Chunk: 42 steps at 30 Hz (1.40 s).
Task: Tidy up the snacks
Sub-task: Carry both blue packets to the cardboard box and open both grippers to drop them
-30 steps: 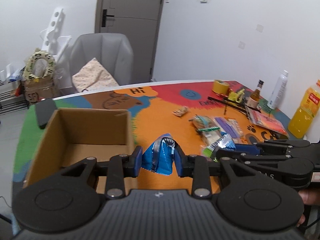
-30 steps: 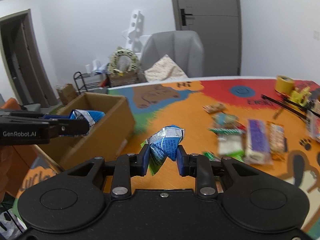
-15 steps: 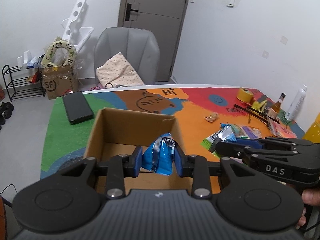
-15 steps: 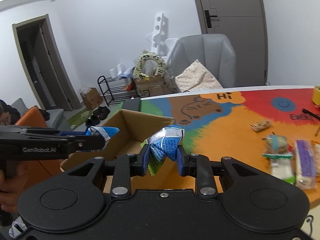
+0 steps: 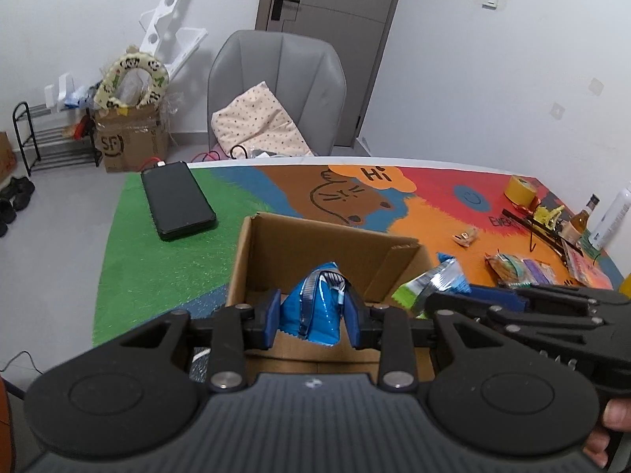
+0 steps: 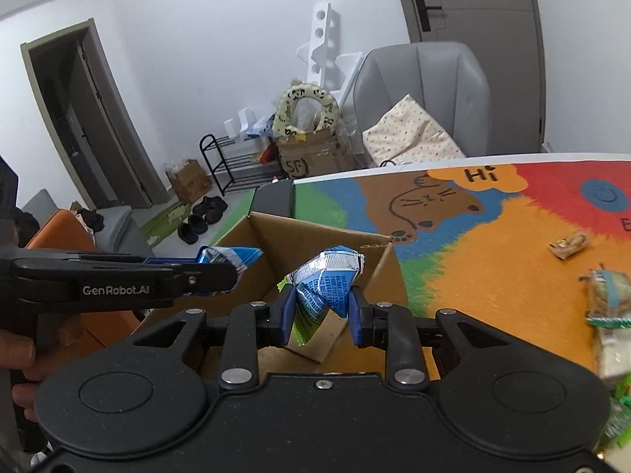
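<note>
Snack packets, two of them, both sit over the cardboard box (image 5: 272, 248), one in each of your claws. Your left gripper (image 5: 314, 317) is clamped on the blue packet (image 5: 313, 309): glossy blue foil with a silver stripe and a serrated bottom edge. Its long axis runs roughly upright, crimped top pointing up and toward the box's far wall, and it hangs above the box opening near the near wall. Your right gripper (image 6: 320, 312) is closed on the blue-green packet (image 6: 321, 291): crumpled foil, blue with white print, silver crimped top, green at the lower end. Long axis is tilted, silver end up and leaning toward the box's right wall, green end down. It hangs at the box's near right corner, above the rim. In the left wrist view its silver-green end (image 5: 432, 282) pokes out just beside the box's right wall. More snacks (image 5: 516, 270) lie on the colourful mat (image 5: 434, 205), well apart from the box on its right side. A black phone (image 5: 177, 199) lies beyond the box's left corner.
</note>
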Available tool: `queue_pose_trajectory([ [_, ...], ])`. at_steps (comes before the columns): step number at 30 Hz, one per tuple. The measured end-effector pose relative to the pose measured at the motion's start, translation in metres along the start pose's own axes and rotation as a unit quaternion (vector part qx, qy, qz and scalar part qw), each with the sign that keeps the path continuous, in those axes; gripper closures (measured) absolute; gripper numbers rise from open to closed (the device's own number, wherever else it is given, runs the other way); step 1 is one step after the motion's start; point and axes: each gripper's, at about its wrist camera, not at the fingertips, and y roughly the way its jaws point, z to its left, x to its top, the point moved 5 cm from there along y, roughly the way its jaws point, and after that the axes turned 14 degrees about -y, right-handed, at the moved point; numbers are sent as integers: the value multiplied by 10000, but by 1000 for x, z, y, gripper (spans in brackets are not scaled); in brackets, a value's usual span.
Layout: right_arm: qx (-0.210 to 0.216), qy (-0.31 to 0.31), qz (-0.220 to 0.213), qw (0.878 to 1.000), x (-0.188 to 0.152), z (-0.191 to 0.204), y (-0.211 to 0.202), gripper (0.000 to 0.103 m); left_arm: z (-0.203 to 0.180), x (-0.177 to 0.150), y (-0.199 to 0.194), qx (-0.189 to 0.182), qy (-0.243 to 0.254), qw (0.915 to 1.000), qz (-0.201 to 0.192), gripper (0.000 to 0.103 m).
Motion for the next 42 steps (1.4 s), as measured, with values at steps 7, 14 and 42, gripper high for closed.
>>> queue_pose_trajectory([
  [7, 197, 104, 323, 9992, 9, 2, 29, 70, 9, 17, 20, 237, -102, 9995, 186, 67],
  [14, 244, 397, 500, 9977, 21, 6, 30, 48, 6, 38, 12, 482, -130, 9975, 500, 50],
  [42, -1672, 720, -428, 9824, -70, -40, -128, 0, -52, -50, -70, -258, 165, 9987, -404, 0],
])
